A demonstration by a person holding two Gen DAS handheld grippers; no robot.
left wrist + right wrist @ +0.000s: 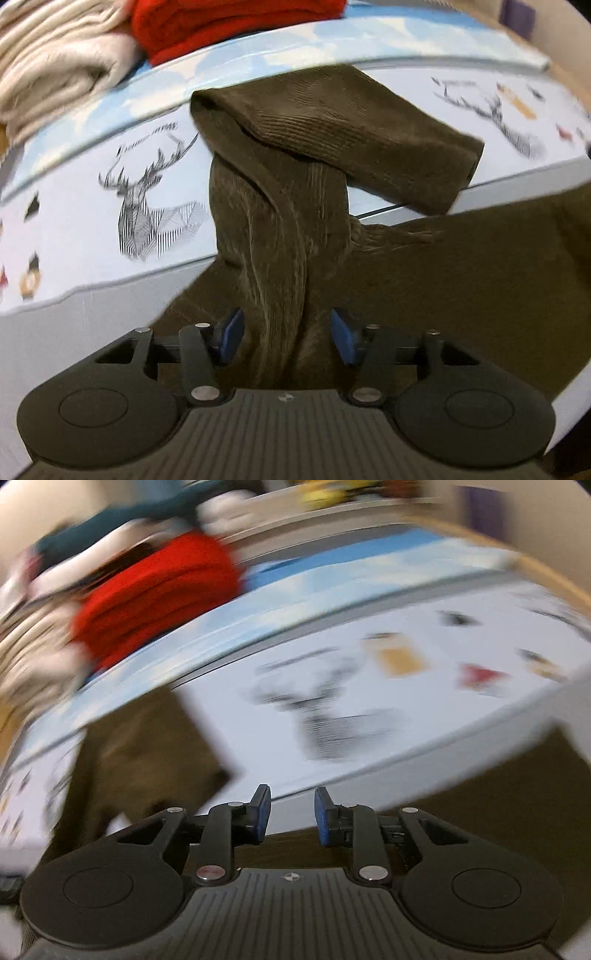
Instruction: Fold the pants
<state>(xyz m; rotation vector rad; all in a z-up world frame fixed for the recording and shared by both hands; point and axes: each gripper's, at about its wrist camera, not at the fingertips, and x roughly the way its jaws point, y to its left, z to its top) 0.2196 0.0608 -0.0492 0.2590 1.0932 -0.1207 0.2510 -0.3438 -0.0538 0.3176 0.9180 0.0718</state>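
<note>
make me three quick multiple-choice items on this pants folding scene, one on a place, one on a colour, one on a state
1. Where is the folded red knit garment?
A. at the far side of the surface, beside the cream fleece pile
B. between the left gripper's pads
C. on top of the brown pants

2. What colour are the ribbed corduroy pants?
A. blue
B. dark olive brown
C. white

3. What is between the right gripper pads?
A. a pant leg
B. the red garment
C. nothing

Answers:
1 A: it lies at the top of the left wrist view, next to the cream pile.
2 B: the cloth is brown in both views.
3 C: its blue pads stand apart around an empty gap; the pants run between the left gripper pads instead.
</note>
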